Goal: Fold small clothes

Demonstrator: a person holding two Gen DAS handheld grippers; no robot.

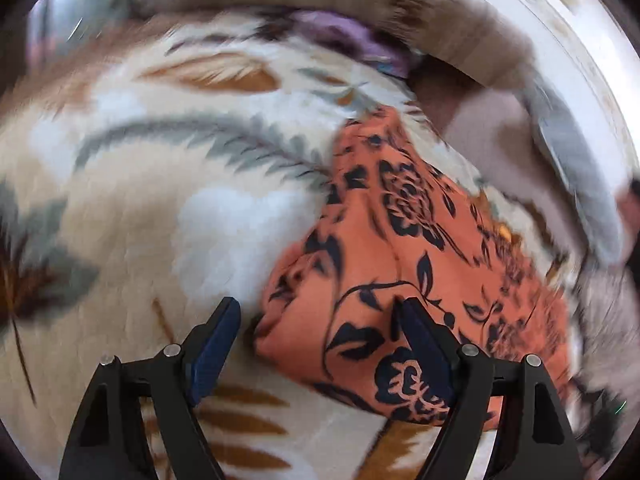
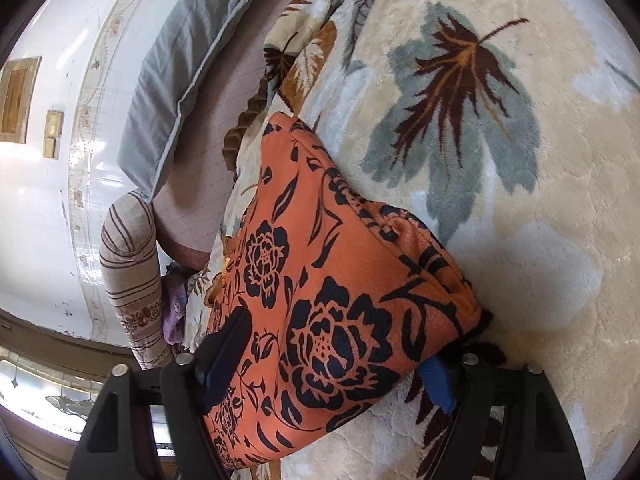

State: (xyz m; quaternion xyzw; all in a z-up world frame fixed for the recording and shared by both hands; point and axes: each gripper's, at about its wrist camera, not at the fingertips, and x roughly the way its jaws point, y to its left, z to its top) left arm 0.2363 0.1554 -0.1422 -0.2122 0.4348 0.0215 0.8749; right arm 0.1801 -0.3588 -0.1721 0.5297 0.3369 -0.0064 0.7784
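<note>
Trouble I expect: with my left gripper (image 1: 320, 312) and right gripper (image 2: 340, 344) both spread wide, ungripped, the folded orange garment (image 2: 320, 280) may spring apart on the plush blanket (image 2: 540, 240).

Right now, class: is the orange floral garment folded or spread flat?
Folded: the orange floral garment lies as a thick, compact bundle with layered edges on the leaf-print blanket.

Garment (image 2: 320, 280): orange, printed with black roses, leaves and vines.
Blanket (image 2: 540, 220): cream plush, with grey-green, dark brown and ochre leaves.
Pillow (image 2: 188, 68): plain grey.
Bolster (image 2: 128, 268): beige with brown stripes and a floral band.
My jaws: black arms, blue pads (image 1: 214, 350).
Wall (image 2: 40, 208): white.
</note>
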